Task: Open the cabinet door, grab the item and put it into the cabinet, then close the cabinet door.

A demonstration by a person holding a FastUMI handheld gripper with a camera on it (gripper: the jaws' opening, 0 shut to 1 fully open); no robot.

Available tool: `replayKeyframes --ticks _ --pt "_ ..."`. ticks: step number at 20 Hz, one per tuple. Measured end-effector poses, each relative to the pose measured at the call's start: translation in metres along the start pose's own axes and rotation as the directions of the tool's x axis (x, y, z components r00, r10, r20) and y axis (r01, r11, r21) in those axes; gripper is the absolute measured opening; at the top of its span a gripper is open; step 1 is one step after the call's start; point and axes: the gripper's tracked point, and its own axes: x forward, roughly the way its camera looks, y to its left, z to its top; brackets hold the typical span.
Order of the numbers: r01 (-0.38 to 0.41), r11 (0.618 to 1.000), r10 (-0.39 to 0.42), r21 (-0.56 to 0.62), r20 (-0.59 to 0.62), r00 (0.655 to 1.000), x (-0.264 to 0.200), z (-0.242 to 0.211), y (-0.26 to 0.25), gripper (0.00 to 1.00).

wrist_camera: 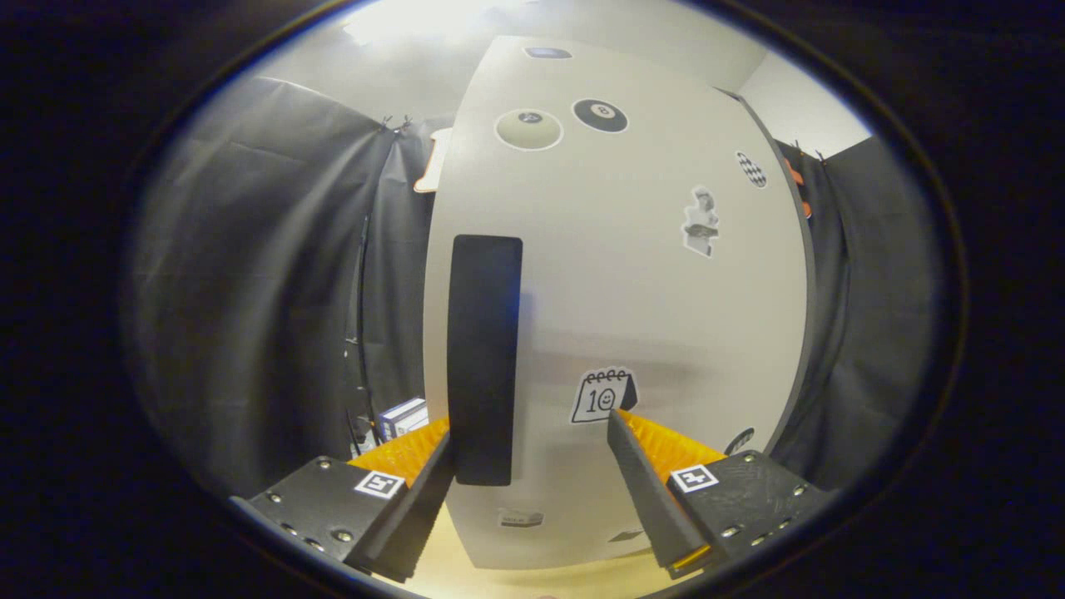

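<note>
While the gripper [532, 466] sits close up against the pale, flat-fronted cabinet door [649, 316], its 2 fingers are spread apart and grasp nothing. Between them, nearer the left finger [416, 491], stands the tall black rectangular door handle [484, 358], upright on the door near its left edge; the left fingertip appears to lie against the handle's lower left side, though contact cannot be told for sure, and the right finger [649, 491] is well apart from it. Just above the right fingertip is a small calendar sticker [603, 396]. Higher on the door are 2 round billiard-ball stickers [564, 122], 1 pale and 1 black, side by side, and a small figure sticker [701, 220] to their lower right. Beyond the left finger, past the door's left edge, a small white and blue box [403, 416] rests low against the black cloth wall [250, 291]. Whether the door is fully closed cannot be told
</note>
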Motion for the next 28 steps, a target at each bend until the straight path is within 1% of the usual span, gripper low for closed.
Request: replayKeyframes --ticks 6,14,19,21,24,26,28 --pt "0.074 0.997 -0.074 0.003 0.013 0.997 0.032 -0.001 0.002 1.0" --pt "0.168 0.986 -0.168 0.003 0.041 0.985 0.049 0.0 -0.001 1.0" --pt "0.168 0.986 -0.169 0.019 0.028 0.985 0.048 -0.002 -0.001 1.0" --pt "0.155 0.987 -0.156 0.033 0.021 0.988 0.04 0.001 0.001 1.0" --pt "0.144 0.989 -0.145 0.033 0.044 0.988 0.017 0.014 0.002 1.0" --pt "0.137 0.99 -0.139 0.044 0.042 0.989 -0.011 0.02 0.002 1.0" --pt "0.151 0.988 -0.153 0.039 0.044 0.987 -0.043 0.026 -0.005 1.0"
